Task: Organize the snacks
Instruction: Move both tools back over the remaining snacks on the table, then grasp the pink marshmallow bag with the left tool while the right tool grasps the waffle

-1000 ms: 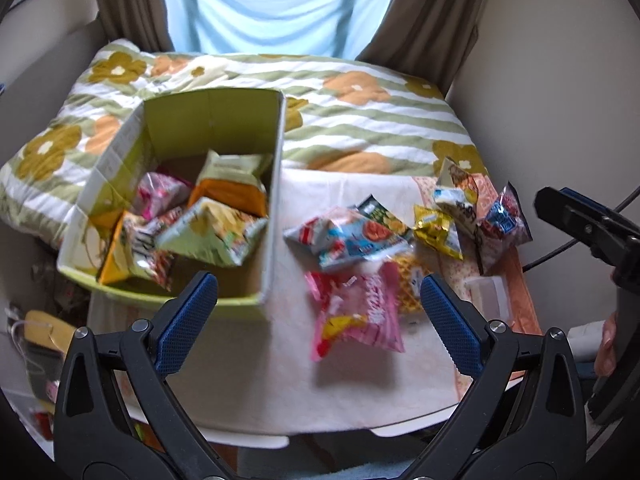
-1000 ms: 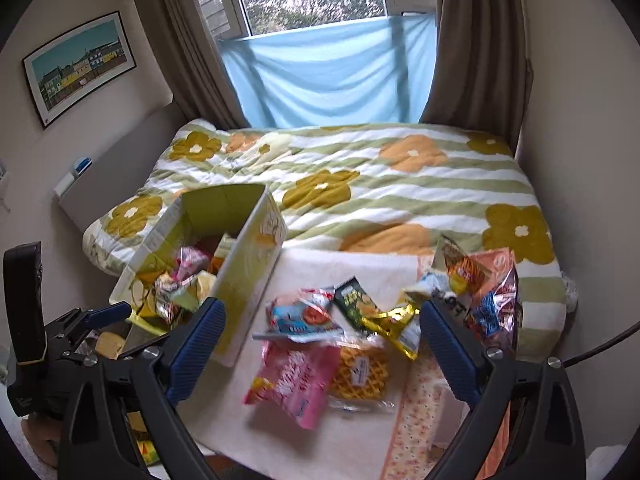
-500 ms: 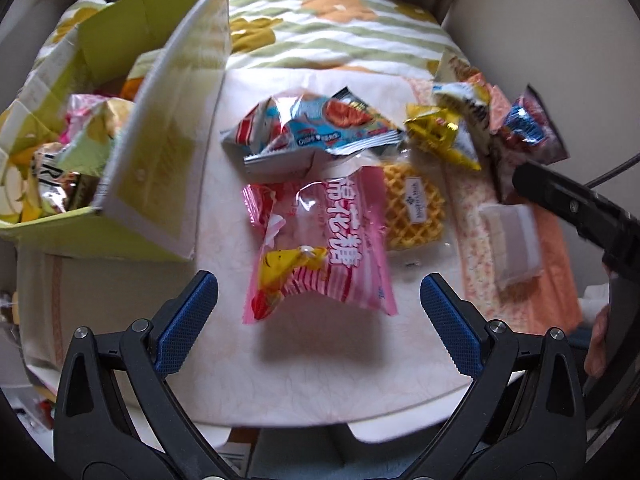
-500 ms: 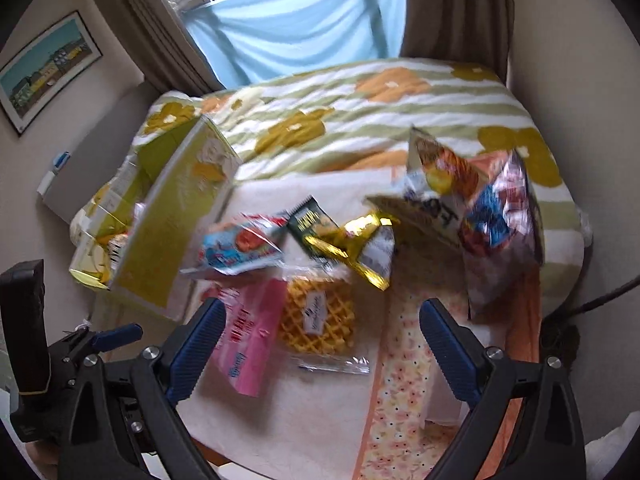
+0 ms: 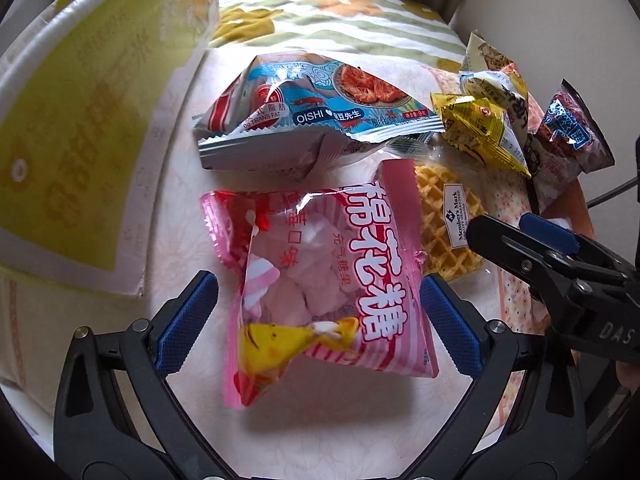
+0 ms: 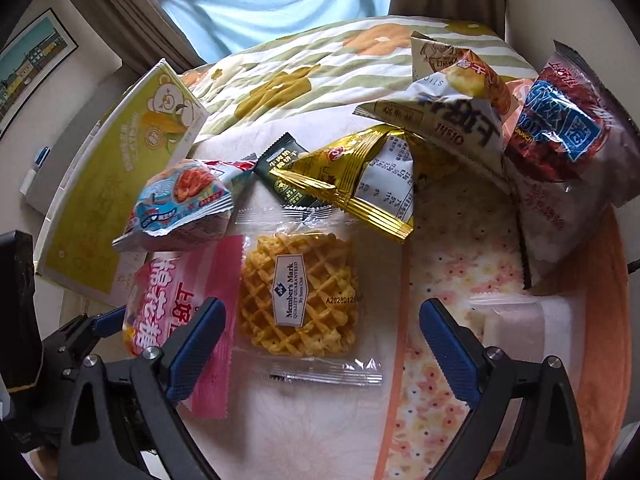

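A pink marshmallow bag lies flat on the white table. My left gripper hangs low over it with the bag between its blue pads; the jaws are closing and the pads do not press on it. In the right wrist view a wrapped waffle sits between the wide-open fingers of my right gripper, whose left finger overlaps the pink bag. The yellow-green snack box stands at the left.
Behind the pink bag lie a blue shrimp-chip bag, a gold bag, a dark green packet, a white-and-orange bag and a red-and-blue bag. A small white packet rests on the floral cloth. A bed lies beyond.
Both grippers have sunk close to the table and tipped further down. The left now straddles the pink bag with slightly narrower jaws; the right has come over the waffle.
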{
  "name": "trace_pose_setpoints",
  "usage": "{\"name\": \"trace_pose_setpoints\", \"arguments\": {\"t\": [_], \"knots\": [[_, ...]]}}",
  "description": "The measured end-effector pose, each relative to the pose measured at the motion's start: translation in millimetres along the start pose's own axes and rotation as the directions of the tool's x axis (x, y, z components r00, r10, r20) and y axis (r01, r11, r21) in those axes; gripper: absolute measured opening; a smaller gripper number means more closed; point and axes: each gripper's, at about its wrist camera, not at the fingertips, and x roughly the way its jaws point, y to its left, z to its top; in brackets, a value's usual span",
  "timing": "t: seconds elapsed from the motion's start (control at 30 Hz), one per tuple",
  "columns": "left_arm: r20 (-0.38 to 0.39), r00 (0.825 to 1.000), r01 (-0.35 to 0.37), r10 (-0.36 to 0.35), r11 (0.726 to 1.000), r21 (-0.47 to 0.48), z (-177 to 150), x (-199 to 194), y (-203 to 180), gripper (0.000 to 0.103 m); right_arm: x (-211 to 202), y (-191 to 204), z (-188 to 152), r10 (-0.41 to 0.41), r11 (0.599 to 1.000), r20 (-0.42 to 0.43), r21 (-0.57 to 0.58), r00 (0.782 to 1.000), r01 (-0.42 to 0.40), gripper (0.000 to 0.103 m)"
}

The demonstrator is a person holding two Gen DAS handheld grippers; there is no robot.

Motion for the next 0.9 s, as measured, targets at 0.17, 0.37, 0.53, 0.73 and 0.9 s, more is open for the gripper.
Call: {"name": "trace_pose_setpoints", "arguments": {"t": [0.17, 0.37, 0.53, 0.73, 0.9], "knots": [[0.012, 1.000, 0.024, -0.024, 1.000, 0.000, -4.9, -1.5, 2.5, 0.084, 7.6, 3.6, 1.4, -0.001, 1.000, -0.009, -0.002, 1.000, 0.001, 0.097], [0.017, 1.000, 0.012, -0.012, 1.000, 0.008, -9.5, -7.3, 6.9, 0.074, 11.0, 8.1, -1.3, -0.006, 1.000, -0.011, -0.011, 1.000, 0.006, 0.097], [0.014, 1.000, -0.023, 0.023, 1.000, 0.008, -23.2, -17.3, 14.1, 0.073, 15.4, 13.8, -2.2, -0.010, 1.000, -0.010, 0.003, 1.000, 0.010, 0.097], [0.003, 1.000, -0.023, 0.023, 1.000, -0.001, -33.2, -24.3, 24.5, 0.073, 24.0, 22.3, -0.5, -0.047, 0.997, 0.002, 0.063, 0.999, 0.047, 0.097], [0.014, 1.000, -0.020, 0.020, 1.000, 0.001, -34.1, -28.1, 26.0, 0.073, 37.1, 33.2, 2.8, -0.121, 0.988, 0.014, 0.099, 0.993, 0.119, 0.097]]}}
